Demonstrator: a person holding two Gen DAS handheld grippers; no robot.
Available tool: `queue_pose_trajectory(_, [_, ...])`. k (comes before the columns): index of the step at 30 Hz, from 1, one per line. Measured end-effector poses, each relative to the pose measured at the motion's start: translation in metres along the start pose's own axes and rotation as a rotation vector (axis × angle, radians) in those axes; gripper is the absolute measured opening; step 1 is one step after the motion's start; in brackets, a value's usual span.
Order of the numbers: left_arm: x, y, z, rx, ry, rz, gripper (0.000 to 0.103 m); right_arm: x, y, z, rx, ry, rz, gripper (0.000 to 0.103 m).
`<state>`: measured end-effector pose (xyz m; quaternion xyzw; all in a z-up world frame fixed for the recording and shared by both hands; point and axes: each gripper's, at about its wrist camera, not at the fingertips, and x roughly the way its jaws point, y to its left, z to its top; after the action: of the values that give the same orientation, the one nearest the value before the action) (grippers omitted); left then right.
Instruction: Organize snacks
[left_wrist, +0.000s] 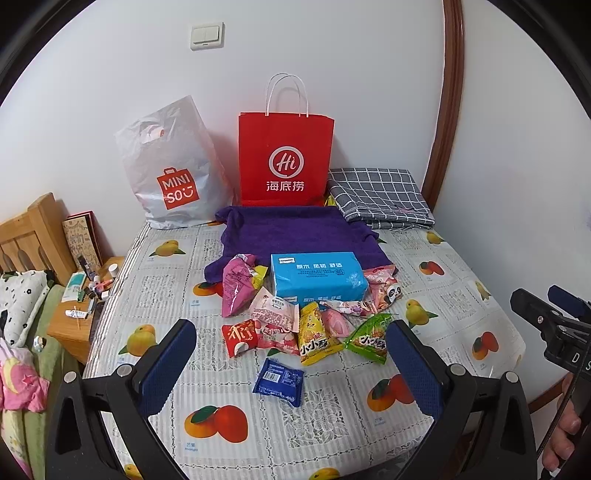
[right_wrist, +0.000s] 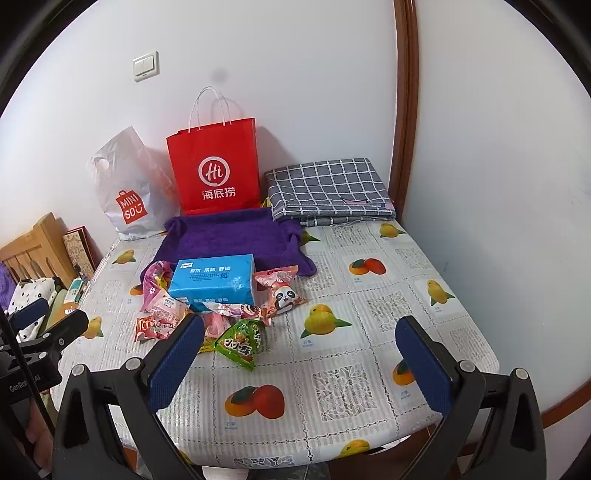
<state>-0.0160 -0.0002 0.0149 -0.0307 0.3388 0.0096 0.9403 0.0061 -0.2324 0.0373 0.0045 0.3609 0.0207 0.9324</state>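
Both grippers hang side by side, the left gripper and right gripper with fingers spread wide, holding nothing.

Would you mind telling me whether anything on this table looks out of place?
Yes. A blue tissue pack sits among the scattered snack packets, though it is no snack. The purple towel behind it lies rumpled, and one dark blue packet lies apart from the pile. Nothing looks spilled or torn.

Loose snack packets in pink, red, yellow, green, lying flat, clustered against the blue tissue pack; dark blue packet apart, nearer.
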Motion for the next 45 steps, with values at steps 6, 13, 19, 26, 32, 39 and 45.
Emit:
queue_pose_trajectory(6, [-0.0032, 0.0014, 0.0001, -0.003, -0.005, -0.003, 0.103, -0.0012, 0.0001, -0.0015, 0.002, -0.005, 0.004, 0.102])
queue_pose_trajectory(13, [-0.0038, 0.0017, 0.0002, -0.005, -0.006, -0.004, 0.103, -0.0038, -0.0009, -0.0033, 0.005, -0.017, 0.008, 0.102])
queue_pose_trajectory(19, [-0.0048, 0.0017, 0.0004, -0.005, -0.007, -0.004, 0.103, -0.0047, -0.0014, -0.0041, 0.006, -0.02, 0.009, 0.102])
queue_pose_trajectory(26, [-0.0052, 0.0018, 0.001, -0.005, -0.007, -0.006, 0.103, -0.0066, -0.0013, -0.0048, 0.002, -0.026, 0.018, 0.102])
queue_pose_trajectory(32, [-0.0049, 0.0015, 0.0014, -0.006, -0.009, -0.007, 0.103, -0.0054, 0.002, -0.005, -0.003, -0.022, 0.019, 0.102])
queue_pose_trajectory(39, [-0.0054, 0.0019, 0.0012, -0.007, -0.01, -0.007, 0.103, -0.0031, 0.0059, -0.0046, -0.013, -0.021, 0.006, 0.102])
queue_pose_trajectory(45, [-0.0057, 0.0028, 0.002, -0.008, -0.01, -0.006, 0.103, -0.0036, 0.0064, -0.0058, -0.015, -0.025, 0.011, 0.102])
